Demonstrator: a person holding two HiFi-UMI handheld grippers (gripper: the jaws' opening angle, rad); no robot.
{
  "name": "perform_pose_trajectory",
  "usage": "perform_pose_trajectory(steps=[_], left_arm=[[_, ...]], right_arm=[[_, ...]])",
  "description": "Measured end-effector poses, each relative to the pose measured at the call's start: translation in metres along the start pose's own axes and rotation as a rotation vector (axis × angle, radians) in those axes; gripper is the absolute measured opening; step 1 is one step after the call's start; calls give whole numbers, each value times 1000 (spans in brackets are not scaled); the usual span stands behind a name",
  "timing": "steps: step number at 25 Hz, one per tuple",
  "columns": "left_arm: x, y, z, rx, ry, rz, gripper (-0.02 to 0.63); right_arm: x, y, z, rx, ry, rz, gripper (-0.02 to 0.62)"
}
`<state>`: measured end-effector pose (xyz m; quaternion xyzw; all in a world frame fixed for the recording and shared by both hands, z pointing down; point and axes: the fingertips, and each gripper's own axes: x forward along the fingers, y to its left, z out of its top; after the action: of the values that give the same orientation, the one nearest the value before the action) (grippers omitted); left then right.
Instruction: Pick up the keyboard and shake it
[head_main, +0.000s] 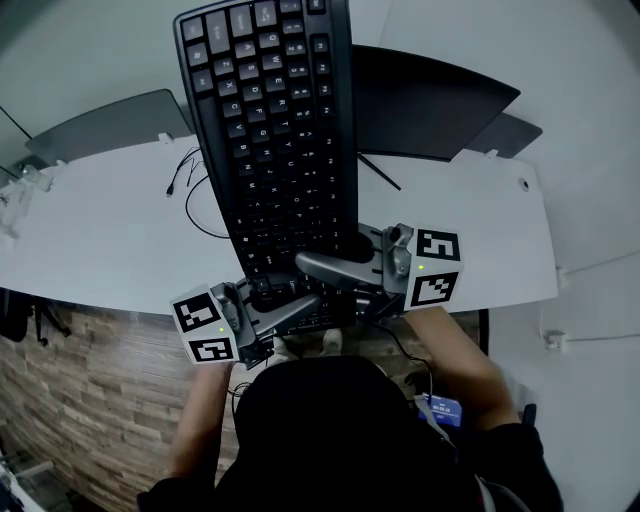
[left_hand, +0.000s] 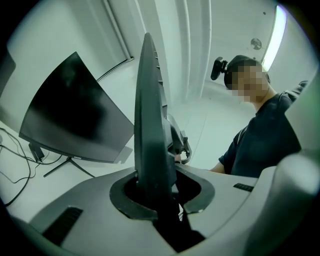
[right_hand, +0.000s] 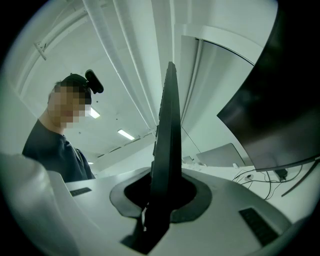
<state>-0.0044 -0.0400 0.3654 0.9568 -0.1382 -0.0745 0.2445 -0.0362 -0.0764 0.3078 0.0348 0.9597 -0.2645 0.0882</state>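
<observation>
The black keyboard (head_main: 280, 150) is held up off the white desk (head_main: 100, 230), its keys facing my head camera and its long side running away from me. My left gripper (head_main: 300, 308) is shut on the keyboard's near end from the left. My right gripper (head_main: 320, 265) is shut on the same end from the right, a little higher. In the left gripper view the keyboard (left_hand: 150, 125) stands edge-on, clamped in the left gripper (left_hand: 155, 200). The right gripper view shows the keyboard (right_hand: 167, 140) the same way, rising from the right gripper (right_hand: 160, 200).
A dark monitor (head_main: 430, 100) stands at the back right of the desk, and a grey flat panel (head_main: 110, 125) at the back left. Thin cables (head_main: 195, 190) lie on the desk left of the keyboard. Wood flooring (head_main: 90, 380) shows below the desk's front edge.
</observation>
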Motion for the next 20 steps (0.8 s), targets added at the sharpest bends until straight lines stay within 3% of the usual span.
perform_pose_trajectory(steps=[20], left_arm=[[-7, -1, 0, 43, 56, 37, 107]], right_arm=[[2, 3, -1, 37, -55, 41, 81]])
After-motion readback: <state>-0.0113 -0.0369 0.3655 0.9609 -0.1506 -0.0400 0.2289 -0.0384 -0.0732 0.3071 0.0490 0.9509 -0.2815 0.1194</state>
